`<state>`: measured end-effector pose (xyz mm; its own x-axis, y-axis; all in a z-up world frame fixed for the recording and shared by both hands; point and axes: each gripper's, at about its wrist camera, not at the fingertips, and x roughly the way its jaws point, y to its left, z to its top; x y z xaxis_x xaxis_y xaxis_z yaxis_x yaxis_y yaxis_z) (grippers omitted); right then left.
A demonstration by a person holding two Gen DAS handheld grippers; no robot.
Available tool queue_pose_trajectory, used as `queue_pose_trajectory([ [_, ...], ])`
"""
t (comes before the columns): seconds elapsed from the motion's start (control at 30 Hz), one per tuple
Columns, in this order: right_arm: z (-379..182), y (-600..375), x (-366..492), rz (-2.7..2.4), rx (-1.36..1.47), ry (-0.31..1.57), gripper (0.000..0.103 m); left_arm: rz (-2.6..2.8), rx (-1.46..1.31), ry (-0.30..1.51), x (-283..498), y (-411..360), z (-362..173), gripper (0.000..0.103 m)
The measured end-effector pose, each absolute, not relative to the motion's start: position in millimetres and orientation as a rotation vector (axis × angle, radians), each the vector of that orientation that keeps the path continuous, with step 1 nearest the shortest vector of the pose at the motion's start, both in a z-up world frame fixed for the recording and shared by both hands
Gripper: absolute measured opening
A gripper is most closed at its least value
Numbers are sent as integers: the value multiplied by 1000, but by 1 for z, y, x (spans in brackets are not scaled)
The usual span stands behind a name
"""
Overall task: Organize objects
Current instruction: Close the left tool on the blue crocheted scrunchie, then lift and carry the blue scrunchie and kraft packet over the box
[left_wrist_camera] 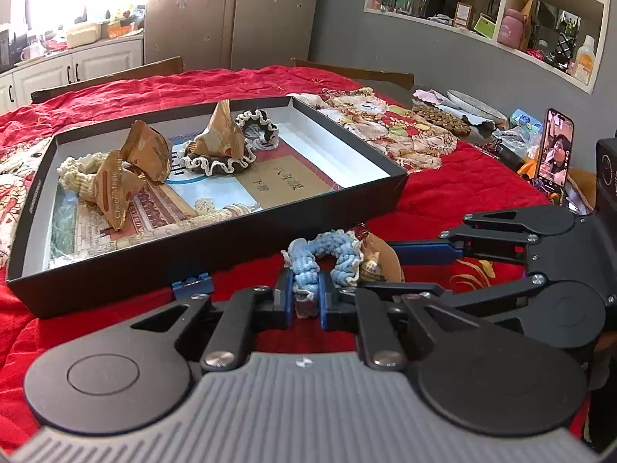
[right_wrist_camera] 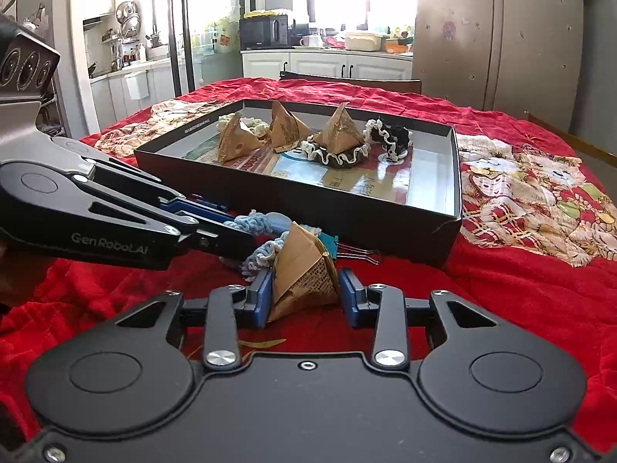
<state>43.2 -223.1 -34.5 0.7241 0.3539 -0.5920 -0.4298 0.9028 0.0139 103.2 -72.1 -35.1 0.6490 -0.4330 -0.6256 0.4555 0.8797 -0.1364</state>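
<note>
A light blue scrunchie (left_wrist_camera: 327,256) lies on the red cloth in front of the black box (left_wrist_camera: 216,239). My left gripper (left_wrist_camera: 306,297) is shut on it; it also shows in the right wrist view (right_wrist_camera: 246,223). A brown triangular snack packet (right_wrist_camera: 304,274) sits beside the scrunchie, between the fingers of my right gripper (right_wrist_camera: 304,297); the left pad touches it, a small gap shows at the right pad. The box (right_wrist_camera: 293,200) holds three similar packets (right_wrist_camera: 339,131) and cream and black scrunchies (right_wrist_camera: 389,139).
A binder clip (right_wrist_camera: 354,254) lies by the box front wall. A patterned cloth (right_wrist_camera: 532,200) lies right of the box. A phone (left_wrist_camera: 555,154) stands at the table's right with bowls and clutter behind. Chairs (left_wrist_camera: 115,77) stand at the far edge.
</note>
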Motion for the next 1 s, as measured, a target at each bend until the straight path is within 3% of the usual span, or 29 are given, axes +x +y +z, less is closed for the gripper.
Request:
queue_pose_trajectory([
  [1.0, -6, -225, 22, 449, -157, 543, 31, -463, -7, 602, 76, -42, 1, 15],
])
